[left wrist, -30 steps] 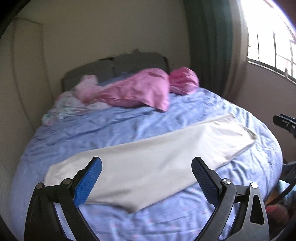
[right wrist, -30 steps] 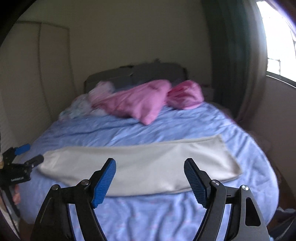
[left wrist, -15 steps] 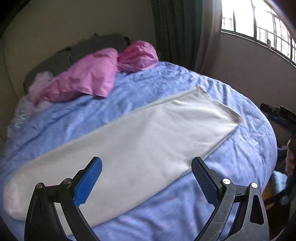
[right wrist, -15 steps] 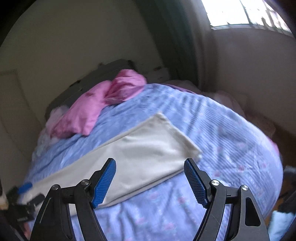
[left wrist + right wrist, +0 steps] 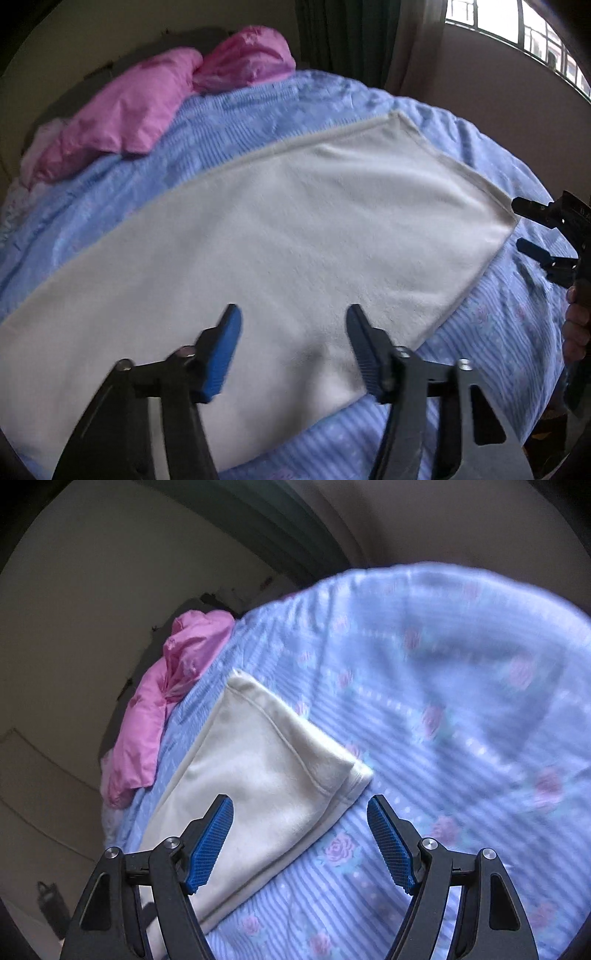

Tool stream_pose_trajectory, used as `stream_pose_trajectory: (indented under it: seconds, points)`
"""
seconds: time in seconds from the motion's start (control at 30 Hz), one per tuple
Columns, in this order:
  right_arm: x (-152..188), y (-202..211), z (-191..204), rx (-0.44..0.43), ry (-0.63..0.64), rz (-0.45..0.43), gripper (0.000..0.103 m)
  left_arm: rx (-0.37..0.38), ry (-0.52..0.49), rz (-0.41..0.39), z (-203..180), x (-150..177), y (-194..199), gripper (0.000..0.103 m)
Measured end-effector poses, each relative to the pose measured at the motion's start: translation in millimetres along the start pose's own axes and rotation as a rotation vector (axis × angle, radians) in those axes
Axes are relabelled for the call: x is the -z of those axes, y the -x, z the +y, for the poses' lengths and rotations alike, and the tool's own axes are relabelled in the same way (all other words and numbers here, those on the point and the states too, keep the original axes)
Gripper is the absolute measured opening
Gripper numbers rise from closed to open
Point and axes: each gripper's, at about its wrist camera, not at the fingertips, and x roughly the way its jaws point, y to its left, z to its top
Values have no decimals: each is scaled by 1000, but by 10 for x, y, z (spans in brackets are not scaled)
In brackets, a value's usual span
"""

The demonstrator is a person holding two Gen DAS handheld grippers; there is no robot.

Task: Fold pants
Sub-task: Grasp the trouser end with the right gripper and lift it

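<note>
Broadly, cream pants (image 5: pixel 295 236) lie flat on the blue floral bedspread (image 5: pixel 461 686), right tool (image 5: pixel 300 843) wide, left tool (image 5: pixel 293 349) narrowing, both empty.

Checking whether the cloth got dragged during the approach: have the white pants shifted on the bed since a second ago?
Cannot tell. The white pants lie flat below the pink pillows as before; they only look bigger because both cameras came closer.

You're in a home bedroom; a bed (image 5: pixel 258 122) with a blue rose-print sheet fills your view; pink pillows (image 5: pixel 147 107) lie at eleven o'clock, a dark curtain (image 5: pixel 332 37) at twelve, a barred window (image 5: pixel 517 33) at one.
</note>
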Motion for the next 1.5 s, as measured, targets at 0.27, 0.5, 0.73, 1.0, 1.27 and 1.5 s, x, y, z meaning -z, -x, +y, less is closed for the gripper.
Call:
stream_pose_trajectory:
  seconds: [0.27, 0.5, 0.73, 1.0, 1.27, 1.5]
  points:
    - [64, -270, -84, -41, -73, 28, 77, -5, -28, 27, -53, 206, -187, 36]
    - [-17, -428, -41, 1, -85, 13, 66, 35, -8, 34, -30, 251, -275, 32]
    - [-59, -425, -61, -6, -99, -6, 19, 24, -8, 24, -61, 291, -281, 32]
    - [59, 84, 1063, 134, 388, -200, 18, 64, 2, 48, 32, 209, -209, 28]
    - [335, 174, 2354, 101, 727, -226, 17, 14, 120, -16, 1137, 243, 647, 20]
    - [1310, -11, 3487, 24, 1058, -145, 18, -134, 222, -25, 2414, 847, 1377, 20]
